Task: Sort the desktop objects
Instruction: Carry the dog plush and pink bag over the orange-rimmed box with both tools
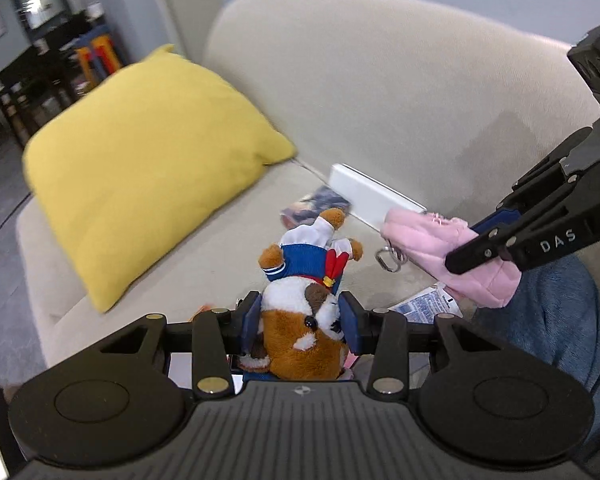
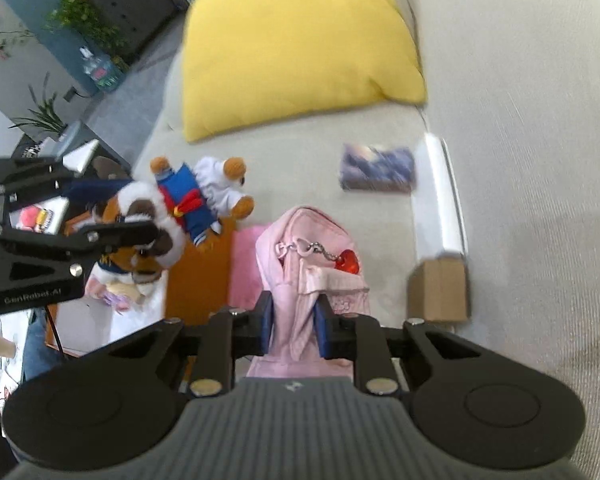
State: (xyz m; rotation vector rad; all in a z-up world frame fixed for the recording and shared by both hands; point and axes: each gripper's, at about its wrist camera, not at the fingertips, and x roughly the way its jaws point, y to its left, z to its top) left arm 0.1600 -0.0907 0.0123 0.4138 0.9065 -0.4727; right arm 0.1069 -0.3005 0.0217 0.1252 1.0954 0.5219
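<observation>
Now each gripper carries its own: left gripper (image 1: 300, 316) fingers pinching the brown-and-white plush dog in a blue sailor suit (image 1: 306, 300) head-first, right gripper (image 2: 295, 318) fingers clamping the pink fabric pouch (image 2: 310, 264), long axis pointing away above the beige fabric sofa (image 2: 520, 160)

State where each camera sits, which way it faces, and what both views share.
Left wrist: on the left gripper, facing down at the sofa; jaws clamp a plush dog; right gripper and a jeans leg show.
Right wrist: on the right gripper, facing down; jaws pinch a pink pouch.
Shared: yellow cushion, white box, both held items.
</observation>
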